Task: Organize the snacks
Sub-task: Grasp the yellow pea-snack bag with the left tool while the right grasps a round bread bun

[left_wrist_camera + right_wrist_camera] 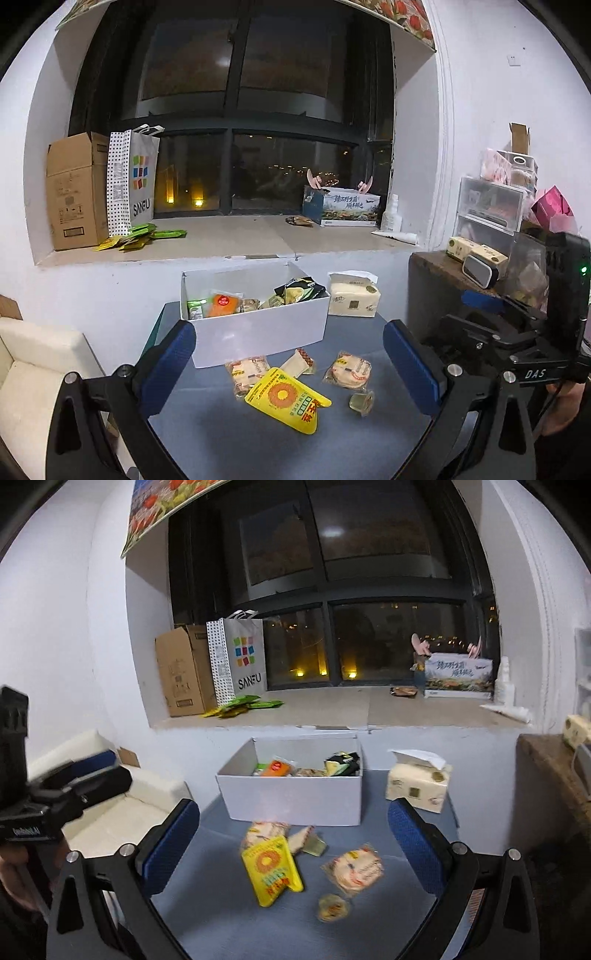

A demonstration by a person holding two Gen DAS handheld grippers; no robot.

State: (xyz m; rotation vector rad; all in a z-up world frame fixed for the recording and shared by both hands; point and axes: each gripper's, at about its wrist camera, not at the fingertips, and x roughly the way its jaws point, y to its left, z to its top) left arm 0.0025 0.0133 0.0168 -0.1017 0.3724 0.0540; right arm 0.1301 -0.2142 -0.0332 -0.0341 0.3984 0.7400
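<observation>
A white open box (258,328) (291,797) stands at the back of the blue table and holds several snack packs. In front of it lie loose snacks: a yellow sunflower pack (286,400) (272,871), a round cracker pack (349,371) (352,869), a second cracker pack (247,371) (264,830), a small wedge pack (299,363) (304,840) and a small round jelly cup (362,401) (332,907). My left gripper (291,365) is open and empty above the snacks. My right gripper (293,845) is open and empty too.
A tissue pack (352,299) (417,786) sits right of the box. A cream sofa (33,369) (122,805) is at the left. A brown side table (450,280) with clutter is at the right. The window sill (229,236) carries a cardboard box, a shopping bag and green packets.
</observation>
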